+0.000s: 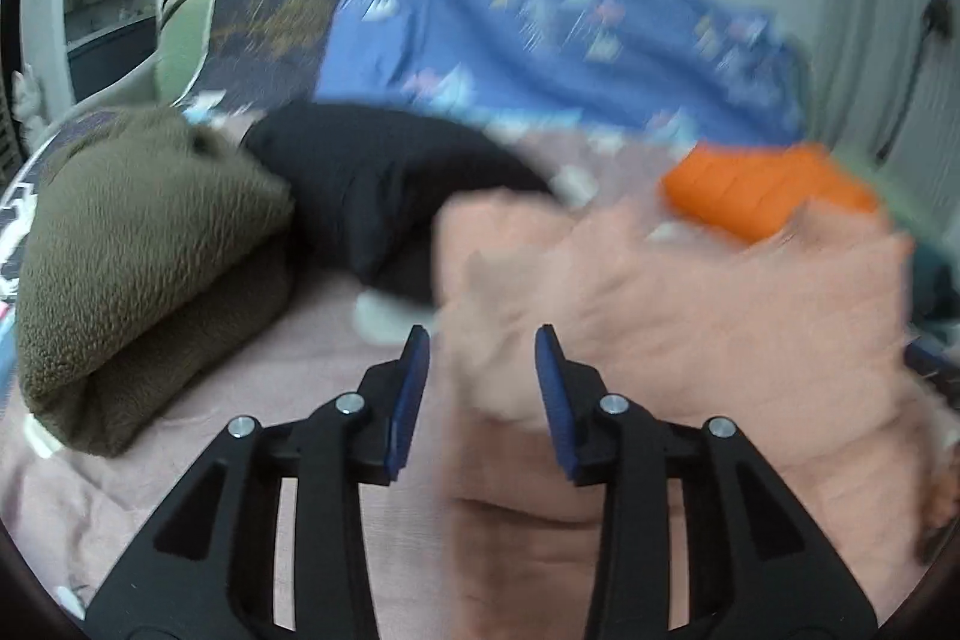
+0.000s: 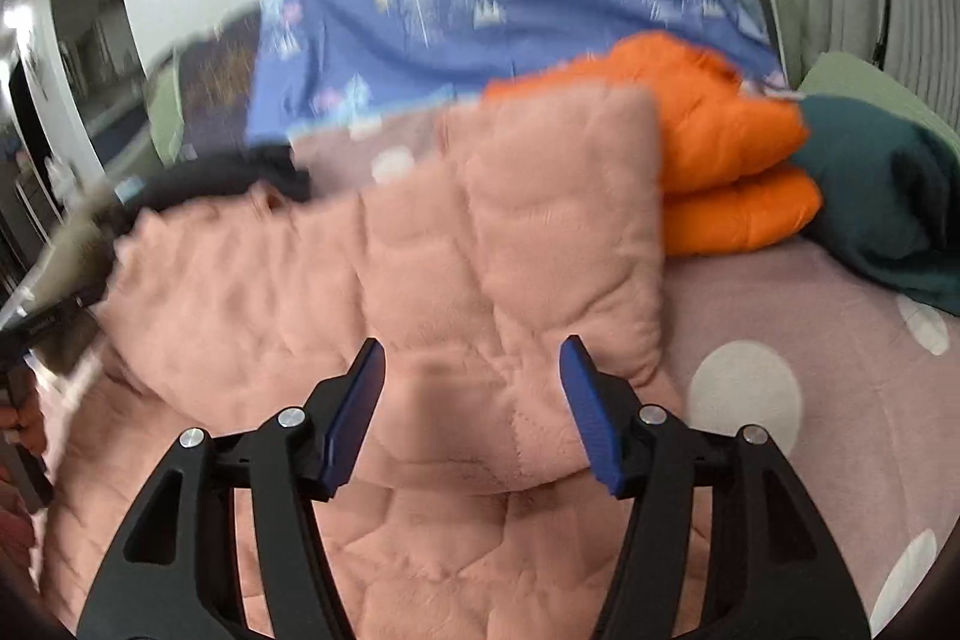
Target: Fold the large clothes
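A pink quilted fleece garment (image 2: 456, 268) lies bunched on the bed, its upper part folded over the lower part. It also shows, blurred, in the left wrist view (image 1: 660, 316). My left gripper (image 1: 482, 340) is open, its blue pads either side of the garment's left edge, holding nothing. My right gripper (image 2: 472, 352) is open just above the garment's folded front edge, holding nothing.
The bed has a pink sheet with white dots (image 2: 780, 340). A folded olive fleece (image 1: 138, 256) and a black garment (image 1: 372, 184) lie at the left. A folded orange jacket (image 2: 720, 160) and a dark teal garment (image 2: 888, 208) lie at the right. A blue patterned cover (image 2: 480, 16) hangs behind.
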